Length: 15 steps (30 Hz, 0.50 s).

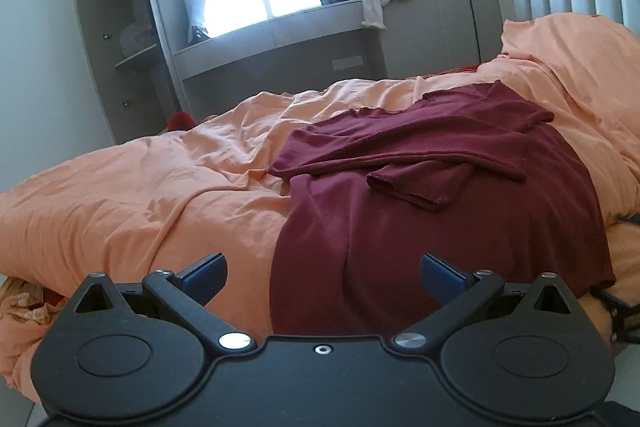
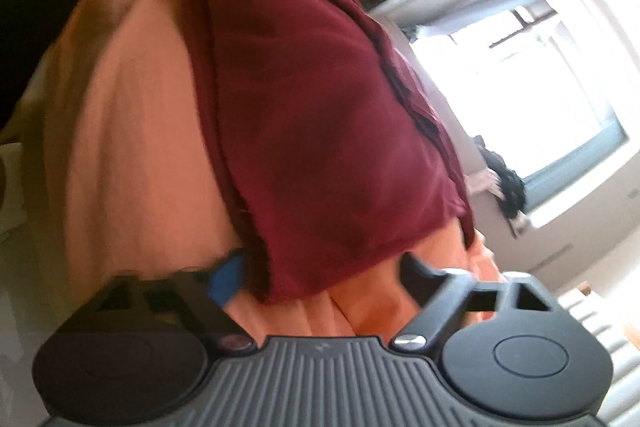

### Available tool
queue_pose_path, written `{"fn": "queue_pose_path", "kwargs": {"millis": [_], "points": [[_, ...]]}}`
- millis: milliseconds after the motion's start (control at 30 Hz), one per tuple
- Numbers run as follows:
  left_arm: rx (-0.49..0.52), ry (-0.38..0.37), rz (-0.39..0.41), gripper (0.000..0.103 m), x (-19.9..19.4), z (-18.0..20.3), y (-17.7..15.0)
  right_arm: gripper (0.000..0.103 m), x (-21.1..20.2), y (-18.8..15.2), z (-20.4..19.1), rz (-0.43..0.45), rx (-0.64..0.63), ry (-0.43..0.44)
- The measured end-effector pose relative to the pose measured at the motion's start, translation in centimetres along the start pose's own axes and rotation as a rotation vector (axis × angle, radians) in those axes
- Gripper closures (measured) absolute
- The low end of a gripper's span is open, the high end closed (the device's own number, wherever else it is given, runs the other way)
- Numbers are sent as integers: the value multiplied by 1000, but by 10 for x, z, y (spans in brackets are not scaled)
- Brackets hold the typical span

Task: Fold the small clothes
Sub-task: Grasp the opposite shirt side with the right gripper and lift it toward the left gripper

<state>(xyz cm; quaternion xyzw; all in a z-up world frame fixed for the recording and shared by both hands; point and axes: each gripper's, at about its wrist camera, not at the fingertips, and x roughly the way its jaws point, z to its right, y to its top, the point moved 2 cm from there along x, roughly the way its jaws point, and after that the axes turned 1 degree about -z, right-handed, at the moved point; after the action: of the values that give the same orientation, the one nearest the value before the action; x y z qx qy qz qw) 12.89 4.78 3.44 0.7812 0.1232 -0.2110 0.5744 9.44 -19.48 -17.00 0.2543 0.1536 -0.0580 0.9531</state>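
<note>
- Maroon knit: the shirt [image 1: 420, 187] lies spread on the bed's orange duvet [image 1: 140, 187], straight ahead of my left hand-held gripper [image 1: 323, 277], with both sleeves already laid in across its body and the hem draping over the bed's near edge towards me.
- My left hand-held gripper hangs wide open and empty, its blue pads apart, just short of the hem's left part.
- My right hand-held gripper [image 2: 320, 279] is rolled well over, so its view is tilted and blurred. Its jaws stand about half open, either side of the shirt's hem corner [image 2: 280, 279]; the blue pad [image 2: 226, 281] is just beside the frayed edge. I cannot tell whether the pads press on the cloth yet.
- I judge the step in hand to be taking the hem at both corners for the fold up towards the neckline.
- To do it well, I would pinch only the maroon layers, not the duvet under them, and seat the left grip at a matching spot on the other corner.
- Then I would lift both corners level and together, so that the sleeves stay tucked and the fold lands square.
- No brand, label or writing can be read on the shirt or the hand-held grippers.
</note>
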Motion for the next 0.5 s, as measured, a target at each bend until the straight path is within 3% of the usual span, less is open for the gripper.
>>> {"fn": "queue_pose_path", "kwargs": {"millis": [33, 67, 100, 267, 367, 500], "points": [[-3, -1, 8, 1, -1, 2, 0, 62, -1, 1, 1, 5, 4, 35], [-14, -10, 27, 1, -4, 3, 0, 85, -3, 1, 2, 3, 21, 66], [-23, -25, 46, 1, -7, 4, -1, 89, -6, 3, 4, 9, 51, 82], [-39, -108, 108, 1, -19, 20, -3, 94, -31, 8, 46, 84, 269, 97], [1, -192, 171, 0, -30, 37, 0, 94, -55, 15, 86, 171, 387, 72], [47, -221, 270, 1, -43, 68, 3, 94, -86, 23, 130, 293, 473, 25]]}}
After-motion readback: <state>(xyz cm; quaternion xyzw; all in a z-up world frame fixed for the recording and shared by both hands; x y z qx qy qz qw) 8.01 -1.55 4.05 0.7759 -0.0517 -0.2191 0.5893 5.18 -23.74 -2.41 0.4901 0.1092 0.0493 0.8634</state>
